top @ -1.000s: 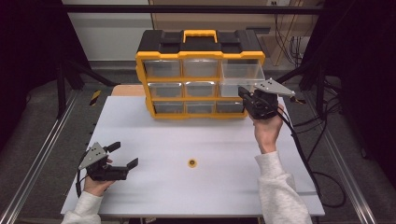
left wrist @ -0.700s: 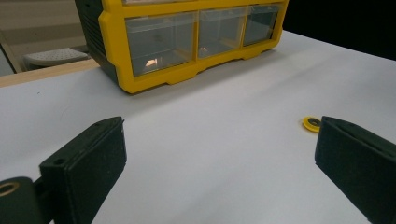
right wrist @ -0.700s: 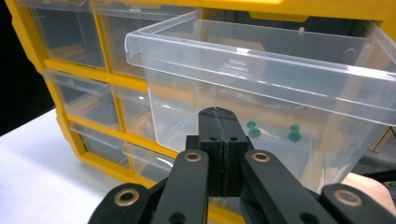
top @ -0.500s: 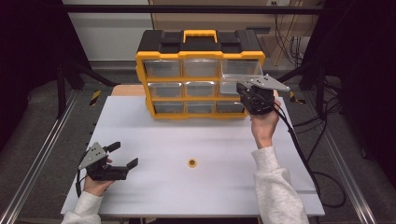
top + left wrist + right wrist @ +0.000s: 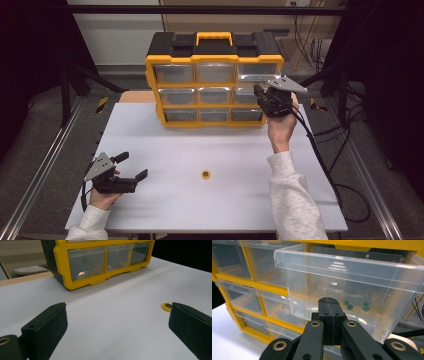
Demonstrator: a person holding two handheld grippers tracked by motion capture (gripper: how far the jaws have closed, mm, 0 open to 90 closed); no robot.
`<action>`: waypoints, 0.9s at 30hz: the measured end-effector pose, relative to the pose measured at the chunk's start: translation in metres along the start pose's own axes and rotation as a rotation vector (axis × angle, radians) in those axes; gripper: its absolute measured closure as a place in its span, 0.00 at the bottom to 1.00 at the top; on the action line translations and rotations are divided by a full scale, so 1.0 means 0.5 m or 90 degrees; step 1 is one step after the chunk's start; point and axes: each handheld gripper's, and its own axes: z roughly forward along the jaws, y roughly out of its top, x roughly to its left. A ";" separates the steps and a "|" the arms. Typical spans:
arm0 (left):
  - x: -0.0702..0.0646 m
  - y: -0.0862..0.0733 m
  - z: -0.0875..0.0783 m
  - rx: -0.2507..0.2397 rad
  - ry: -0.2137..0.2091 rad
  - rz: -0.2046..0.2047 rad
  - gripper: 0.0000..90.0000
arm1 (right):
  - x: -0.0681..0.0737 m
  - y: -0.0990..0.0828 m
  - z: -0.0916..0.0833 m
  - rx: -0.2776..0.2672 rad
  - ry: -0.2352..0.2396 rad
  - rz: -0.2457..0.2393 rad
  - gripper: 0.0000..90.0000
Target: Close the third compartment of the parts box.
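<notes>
A yellow and black organizer (image 5: pixel 215 80) with clear drawers stands at the back of the white table (image 5: pixel 210 145). Its top right drawer (image 5: pixel 255 76) is pulled out part way. My right gripper (image 5: pixel 260 92) is shut and empty, its tips level with that drawer's front wall. In the right gripper view the closed right gripper (image 5: pixel 329 301) sits right at the clear drawer (image 5: pixel 352 272), with two green push pins (image 5: pixel 348 305) inside. My left gripper (image 5: pixel 132 166) rests open at the table's near left. Between the wide-apart jaws of the left gripper (image 5: pixel 117 308) lies bare table.
A small yellow disc (image 5: pixel 205 174) lies on the table near the middle front, also seen as the disc (image 5: pixel 166 306) beside the right-hand jaw. The organizer (image 5: pixel 100 262) has closed lower drawers. Black cables (image 5: pixel 325 160) trail off the table's right side.
My right gripper has crept a little farther toward the organizer, staying shut at the pulled-out drawer. The left gripper has kept still.
</notes>
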 end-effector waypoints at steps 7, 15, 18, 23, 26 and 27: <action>0.000 0.000 0.000 0.000 0.000 0.000 0.02 | -0.009 -0.002 0.019 0.007 -0.013 0.000 1.00; -0.001 0.000 0.000 0.003 0.000 0.003 0.02 | -0.017 -0.005 0.036 0.007 -0.025 -0.002 1.00; 0.000 0.000 -0.001 0.001 0.000 0.002 0.02 | -0.020 -0.007 0.042 0.006 -0.027 0.000 1.00; -0.002 0.002 0.000 0.000 0.000 0.001 0.02 | -0.025 -0.010 0.054 0.012 -0.027 0.004 1.00; -0.002 0.001 -0.001 -0.002 -0.001 -0.001 0.02 | -0.027 -0.013 0.059 0.016 -0.027 0.006 1.00; -0.001 0.001 -0.001 -0.002 0.000 -0.001 0.02 | -0.028 -0.014 0.061 0.016 -0.028 0.006 1.00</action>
